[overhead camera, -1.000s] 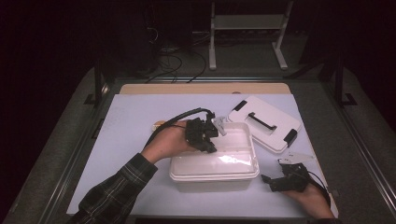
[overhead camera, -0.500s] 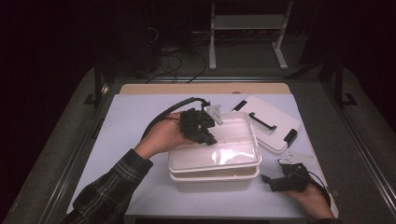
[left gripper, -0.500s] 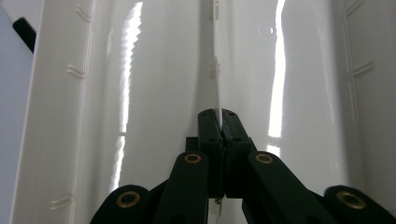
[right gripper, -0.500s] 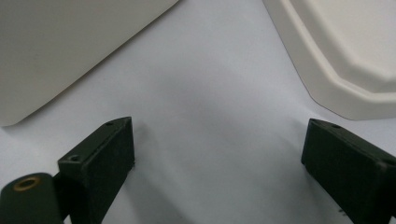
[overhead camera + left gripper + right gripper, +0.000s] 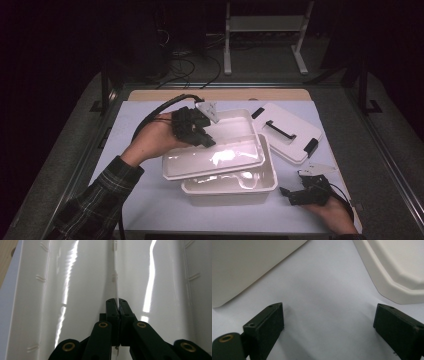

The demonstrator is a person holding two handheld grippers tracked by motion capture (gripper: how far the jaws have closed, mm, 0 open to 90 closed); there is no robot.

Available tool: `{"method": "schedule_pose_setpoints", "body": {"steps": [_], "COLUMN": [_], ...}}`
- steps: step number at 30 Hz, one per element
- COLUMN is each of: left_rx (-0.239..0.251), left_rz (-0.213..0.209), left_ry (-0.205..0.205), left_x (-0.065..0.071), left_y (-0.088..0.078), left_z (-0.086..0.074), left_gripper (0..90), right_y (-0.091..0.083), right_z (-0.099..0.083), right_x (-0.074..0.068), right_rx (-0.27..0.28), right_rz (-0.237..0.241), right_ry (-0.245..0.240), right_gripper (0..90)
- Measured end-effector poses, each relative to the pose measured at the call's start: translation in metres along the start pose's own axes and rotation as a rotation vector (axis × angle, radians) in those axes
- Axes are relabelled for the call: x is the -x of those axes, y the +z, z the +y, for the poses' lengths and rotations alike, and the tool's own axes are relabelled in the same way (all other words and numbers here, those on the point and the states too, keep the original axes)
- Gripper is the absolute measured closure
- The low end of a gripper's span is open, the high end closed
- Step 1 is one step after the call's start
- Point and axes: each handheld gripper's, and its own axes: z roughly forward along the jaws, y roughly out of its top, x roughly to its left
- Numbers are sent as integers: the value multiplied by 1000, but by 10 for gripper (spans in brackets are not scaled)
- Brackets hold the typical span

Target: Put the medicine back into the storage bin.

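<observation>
Left gripper [image 5: 202, 136] jaws clamped on tray [image 5: 220, 157] rim, lifting it from box [image 5: 235, 187]; right gripper [image 5: 300, 194] jaws open, idle. Next: clear box, set tray aside.

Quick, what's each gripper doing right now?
Left gripper: shut on the inner tray wall.
Right gripper: open, holding nothing, over the table.

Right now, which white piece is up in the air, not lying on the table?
The inner tray. The left tool pinches its rim and holds it tilted above the bigger tub. The lid with black handle lies flat on the table.
</observation>
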Motion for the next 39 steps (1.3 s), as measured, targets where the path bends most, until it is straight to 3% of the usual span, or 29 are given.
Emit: {"method": "schedule_pose_setpoints", "body": {"steps": [16, 30, 35, 39], "left_rx": [-9, -20, -28, -37], "left_rz": [68, 149, 173, 199], "left_ry": [-83, -204, -241, -296], "left_x": [-6, -8, -5, -3], "left_y": [-36, -65, -68, -66], "left_z": [-48, -112, -131, -158], "left_gripper": [884, 884, 884, 884], "right_y": [0, 0, 0, 0], "right_z": [0, 0, 0, 0], "right_x": [0, 0, 0, 0], "right_rx": [1, 1, 0, 0], "right_rz": [0, 0, -1, -1], "right_ry": [0, 1, 0, 0], "right_gripper": [88, 88, 88, 88]}}
